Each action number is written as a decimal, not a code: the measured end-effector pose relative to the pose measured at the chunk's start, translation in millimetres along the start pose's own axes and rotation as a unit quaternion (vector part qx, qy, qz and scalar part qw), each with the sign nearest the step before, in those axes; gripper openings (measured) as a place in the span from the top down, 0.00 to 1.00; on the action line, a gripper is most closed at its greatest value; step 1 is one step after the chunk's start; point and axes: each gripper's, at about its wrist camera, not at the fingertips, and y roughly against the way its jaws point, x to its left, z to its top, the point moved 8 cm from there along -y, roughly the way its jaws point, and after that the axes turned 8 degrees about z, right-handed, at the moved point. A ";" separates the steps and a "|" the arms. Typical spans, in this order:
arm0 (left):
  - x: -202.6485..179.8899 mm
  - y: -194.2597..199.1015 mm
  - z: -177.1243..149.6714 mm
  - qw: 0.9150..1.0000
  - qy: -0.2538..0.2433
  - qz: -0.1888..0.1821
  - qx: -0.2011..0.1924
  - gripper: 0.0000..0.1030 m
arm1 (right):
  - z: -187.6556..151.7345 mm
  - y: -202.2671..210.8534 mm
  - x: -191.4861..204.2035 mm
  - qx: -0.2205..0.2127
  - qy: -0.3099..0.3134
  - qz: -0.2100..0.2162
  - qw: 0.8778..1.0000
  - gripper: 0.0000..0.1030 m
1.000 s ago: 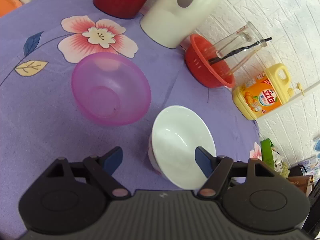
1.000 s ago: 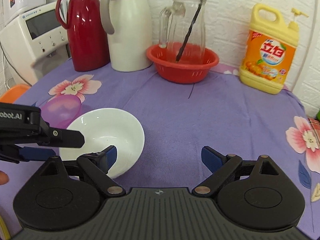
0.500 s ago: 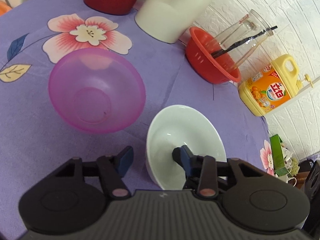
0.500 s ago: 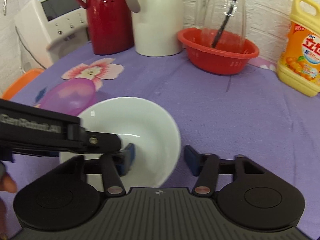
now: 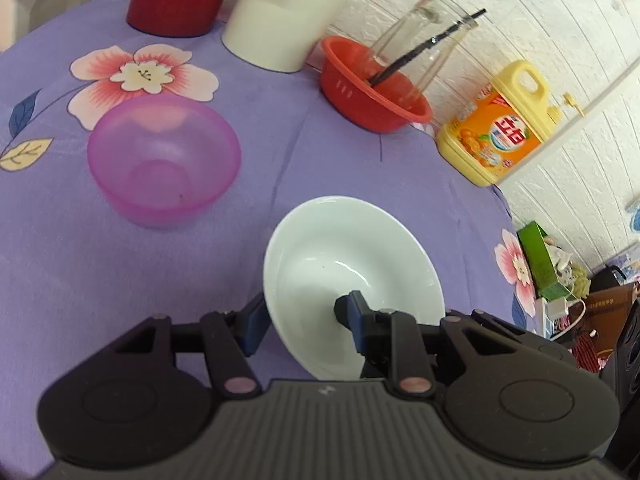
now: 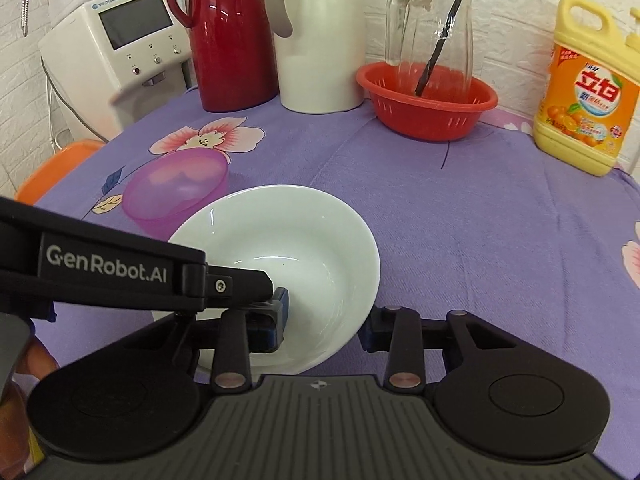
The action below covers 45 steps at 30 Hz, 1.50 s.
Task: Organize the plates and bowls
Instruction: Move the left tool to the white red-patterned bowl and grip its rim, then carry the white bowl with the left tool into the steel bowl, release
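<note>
A white ceramic bowl (image 5: 352, 256) is tilted just above the purple cloth. My left gripper (image 5: 304, 320) is shut on its near rim, one finger inside and one outside. The bowl also shows in the right wrist view (image 6: 296, 240), where my right gripper (image 6: 324, 320) is shut on its near wall, left finger inside, right finger outside. The left gripper's arm (image 6: 120, 268) reaches in from the left. A pink translucent plastic bowl (image 5: 164, 160) stands upright to the left, and shows in the right wrist view (image 6: 176, 188) behind the white bowl.
At the back stand a red thermos (image 6: 228, 36), a white jug (image 6: 320, 40), a red colander (image 6: 428, 104) holding a glass pitcher (image 6: 432, 28), and a yellow detergent bottle (image 6: 588, 92). A white appliance (image 6: 116, 52) and an orange stool (image 6: 56, 168) are at the left.
Both grippers have closed onto the white bowl's rim from open. The bowl now sits tilted and slightly raised. The pink bowl has not moved.
</note>
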 end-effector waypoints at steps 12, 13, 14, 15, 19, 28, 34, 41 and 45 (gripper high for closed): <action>-44.7 77.1 -71.9 0.998 -0.038 -0.050 -0.012 0.75 | -42.0 92.4 23.3 -0.032 0.021 -0.055 0.998 0.39; -46.5 82.5 -79.6 0.998 -0.042 -0.052 -0.011 0.75 | -49.0 100.6 26.7 -0.033 0.020 -0.059 0.998 0.39; -48.6 88.3 -88.9 0.997 -0.047 -0.055 -0.010 0.75 | -55.5 107.7 30.2 -0.035 0.018 -0.061 0.997 0.39; -50.1 92.9 -97.5 0.997 -0.051 -0.057 -0.008 0.75 | -63.4 114.4 33.3 -0.036 0.014 -0.063 0.997 0.39; -50.5 106.5 -135.2 0.996 -0.066 -0.064 0.006 0.75 | -96.9 135.3 40.4 -0.039 -0.004 -0.065 0.997 0.38; -46.5 125.4 -190.8 0.993 -0.093 -0.067 0.012 0.75 | -149.0 161.0 57.0 -0.052 -0.022 -0.071 0.996 0.38; -40.7 116.9 -198.3 0.993 -0.102 -0.053 0.018 0.67 | -160.0 162.3 58.6 -0.066 -0.027 -0.073 0.995 0.35; -38.7 131.1 -190.6 0.991 -0.107 -0.077 0.001 0.40 | -164.5 181.4 50.4 -0.115 -0.073 -0.068 0.988 0.08; -37.2 153.5 -185.2 0.988 -0.120 -0.086 -0.038 0.34 | -171.2 205.6 50.0 -0.162 -0.103 -0.074 0.979 0.00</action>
